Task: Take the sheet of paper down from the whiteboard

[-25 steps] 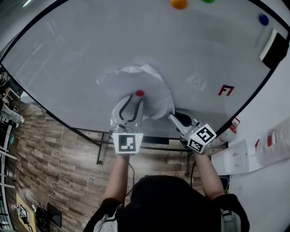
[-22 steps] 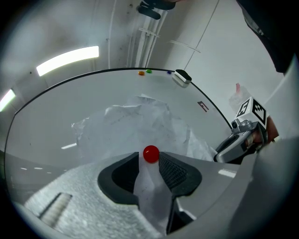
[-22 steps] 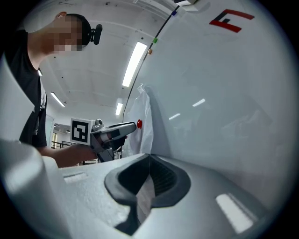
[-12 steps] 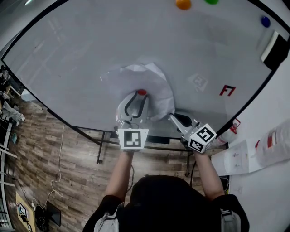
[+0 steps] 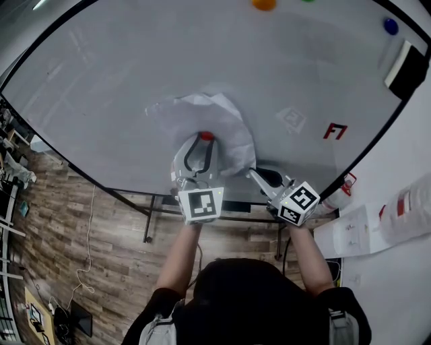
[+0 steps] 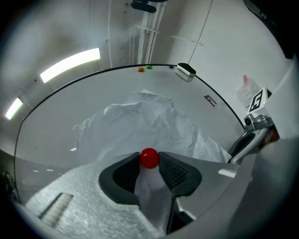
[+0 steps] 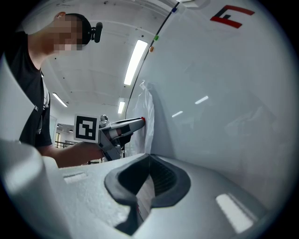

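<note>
A crumpled white sheet of paper [image 5: 202, 121] hangs on the whiteboard [image 5: 135, 81], bulging away from it. A red ball-shaped magnet [image 5: 206, 136] sits on the sheet's lower middle. My left gripper [image 5: 205, 139] is shut on that magnet [image 6: 149, 158], one pad against each side of it, with the paper [image 6: 149, 121] spread behind. My right gripper [image 5: 251, 173] is shut on the sheet's lower right edge, and a strip of the paper [image 7: 145, 191] shows pinched between its pads. In the right gripper view the sheet [image 7: 145, 116] stands off the board beside the left gripper [image 7: 140, 122].
An orange magnet [image 5: 263, 3], a blue magnet [image 5: 390, 25] and an eraser [image 5: 403, 67] sit along the board's top and right. A red printed mark [image 5: 335, 131] lies right of the sheet. A spray bottle [image 5: 342, 190] and papers [image 5: 363, 232] are at the right. Below is wooden floor [image 5: 81, 249].
The left gripper has shifted slightly to the right while staying at the red magnet. The right gripper keeps its hold on the paper's edge. The sheet looks the same.
</note>
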### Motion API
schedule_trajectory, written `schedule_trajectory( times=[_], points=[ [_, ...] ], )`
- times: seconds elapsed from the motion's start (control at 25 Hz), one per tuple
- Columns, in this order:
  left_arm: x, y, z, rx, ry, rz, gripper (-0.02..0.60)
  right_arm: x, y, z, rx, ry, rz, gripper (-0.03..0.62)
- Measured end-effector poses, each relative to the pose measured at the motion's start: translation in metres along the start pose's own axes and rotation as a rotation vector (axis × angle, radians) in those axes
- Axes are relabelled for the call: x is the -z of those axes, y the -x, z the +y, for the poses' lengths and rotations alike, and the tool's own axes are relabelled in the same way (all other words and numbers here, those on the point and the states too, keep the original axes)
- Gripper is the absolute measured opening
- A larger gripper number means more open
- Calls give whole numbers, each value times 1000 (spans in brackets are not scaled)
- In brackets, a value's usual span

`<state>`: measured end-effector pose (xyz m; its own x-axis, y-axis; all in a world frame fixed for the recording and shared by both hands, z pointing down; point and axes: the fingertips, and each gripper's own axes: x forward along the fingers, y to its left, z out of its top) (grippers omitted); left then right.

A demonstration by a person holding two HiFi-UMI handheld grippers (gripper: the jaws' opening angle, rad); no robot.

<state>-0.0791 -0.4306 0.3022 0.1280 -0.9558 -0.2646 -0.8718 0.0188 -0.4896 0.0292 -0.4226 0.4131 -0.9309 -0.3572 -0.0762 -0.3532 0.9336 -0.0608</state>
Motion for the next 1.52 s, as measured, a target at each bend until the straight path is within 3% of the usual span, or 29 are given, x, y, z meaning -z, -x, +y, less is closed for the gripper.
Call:
schedule_trajectory(
  times=[0.16, 0.68, 1.08, 1.2, 1.36, 1.52],
  points=[
    [0, 0, 0, -39, 16, 2, 132, 1, 0, 2, -6, -1, 7, 5],
    [11, 4, -5, -10, 32, 30, 132, 9, 1, 6, -20, -38, 21, 5],
    [22, 24, -15, 0, 82, 69, 132, 7, 8, 10, -36, -139, -33, 5],
    [26, 34, -16, -10, 85, 90, 132, 12, 13, 8, -10, -103, -14, 5],
    [38, 49, -22, -30, 107, 140, 132, 19, 21, 6, 39, 55, 57, 5],
    [46, 67, -27, -49, 123, 184, 132, 22, 25, 9, 17, 36, 55, 5]
  ],
)
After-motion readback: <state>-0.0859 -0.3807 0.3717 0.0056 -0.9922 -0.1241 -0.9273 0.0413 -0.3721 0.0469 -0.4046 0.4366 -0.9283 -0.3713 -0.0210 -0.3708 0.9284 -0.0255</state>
